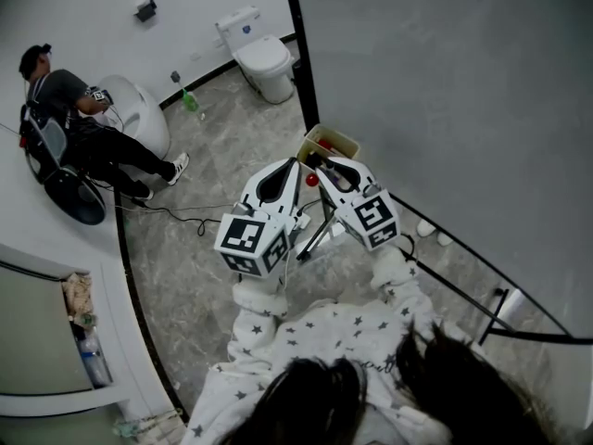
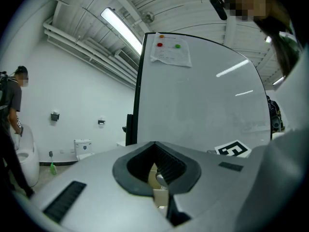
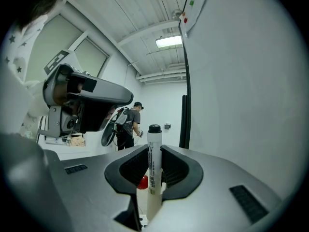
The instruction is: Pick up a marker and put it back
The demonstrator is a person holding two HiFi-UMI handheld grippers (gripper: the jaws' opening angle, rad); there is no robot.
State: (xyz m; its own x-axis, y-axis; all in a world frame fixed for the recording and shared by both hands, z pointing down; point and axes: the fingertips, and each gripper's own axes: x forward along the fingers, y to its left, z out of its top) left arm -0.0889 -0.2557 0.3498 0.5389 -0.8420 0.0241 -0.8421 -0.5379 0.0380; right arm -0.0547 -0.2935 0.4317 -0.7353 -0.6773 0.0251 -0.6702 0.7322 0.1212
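Observation:
A white marker [image 3: 154,158] with a black cap stands upright between the jaws of my right gripper [image 3: 153,178], which is shut on it. A red cap [image 3: 143,181] shows just below and behind it. In the head view both grippers point at a beige box [image 1: 345,139] at the edge of the whiteboard [image 1: 445,91]. The right gripper [image 1: 317,163] is just in front of the box, with a red cap [image 1: 312,180] beside it. My left gripper [image 1: 295,165] sits close to its left. Its jaws [image 2: 159,178] stand narrowly apart with nothing gripped; the beige box shows through the gap.
The whiteboard's black stand legs [image 1: 320,230] run under the grippers. A toilet [image 1: 264,63] and a green bottle [image 1: 190,100] stand on the tiled floor behind. A person [image 1: 74,119] bends over a white basin at far left. A cable [image 1: 176,213] lies on the floor.

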